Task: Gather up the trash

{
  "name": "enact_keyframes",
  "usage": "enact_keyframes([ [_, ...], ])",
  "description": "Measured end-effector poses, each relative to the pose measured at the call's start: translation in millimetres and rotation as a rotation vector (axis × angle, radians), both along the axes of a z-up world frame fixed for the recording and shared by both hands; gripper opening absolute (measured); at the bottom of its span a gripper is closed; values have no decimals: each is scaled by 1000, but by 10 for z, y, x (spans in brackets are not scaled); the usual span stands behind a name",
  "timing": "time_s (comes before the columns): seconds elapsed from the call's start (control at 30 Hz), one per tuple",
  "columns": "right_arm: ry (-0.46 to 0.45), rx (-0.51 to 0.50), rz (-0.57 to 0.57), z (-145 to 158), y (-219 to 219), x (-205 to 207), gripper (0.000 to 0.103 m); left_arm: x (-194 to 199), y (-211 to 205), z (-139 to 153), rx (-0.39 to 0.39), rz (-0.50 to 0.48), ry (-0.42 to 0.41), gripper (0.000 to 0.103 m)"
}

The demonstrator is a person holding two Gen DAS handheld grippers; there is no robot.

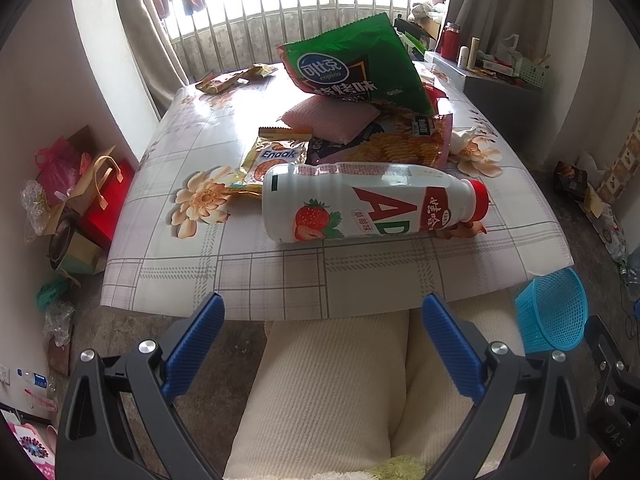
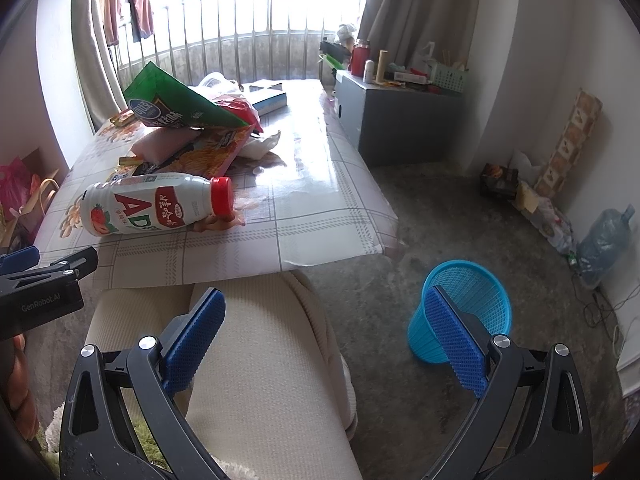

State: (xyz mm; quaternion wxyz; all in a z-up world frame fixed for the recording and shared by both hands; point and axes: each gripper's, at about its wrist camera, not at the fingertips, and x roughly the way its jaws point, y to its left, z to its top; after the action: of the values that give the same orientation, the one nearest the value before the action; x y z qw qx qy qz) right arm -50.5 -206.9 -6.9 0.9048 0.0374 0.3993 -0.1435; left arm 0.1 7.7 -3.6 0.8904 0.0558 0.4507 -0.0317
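Bottle (image 1: 372,202) lies near table edge (image 1: 280,300) — both grippers (image 1: 323,312) (image 2: 325,312) gaping.

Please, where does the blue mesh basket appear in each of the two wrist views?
Left wrist view: the blue mesh basket is at the right edge, on the floor beyond the table corner.
Right wrist view: the basket is lower right, partly behind the right gripper.
Shared landmark: the strawberry drink bottle lying on the table.
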Motion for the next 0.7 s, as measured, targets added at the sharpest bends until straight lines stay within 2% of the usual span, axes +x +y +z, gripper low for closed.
enact_keyframes([
  [0.27,-3,10,3,5,-1,-3,95,14,89,-41,-6,4,-3,97],
  [0.43,-15,33,4,15,50,40,95,57,168,-23,-23,-2,-34,97],
  [0.7,-53,81,17,31,55,210,95,271,514,-67,-68,38,-29,97],
])
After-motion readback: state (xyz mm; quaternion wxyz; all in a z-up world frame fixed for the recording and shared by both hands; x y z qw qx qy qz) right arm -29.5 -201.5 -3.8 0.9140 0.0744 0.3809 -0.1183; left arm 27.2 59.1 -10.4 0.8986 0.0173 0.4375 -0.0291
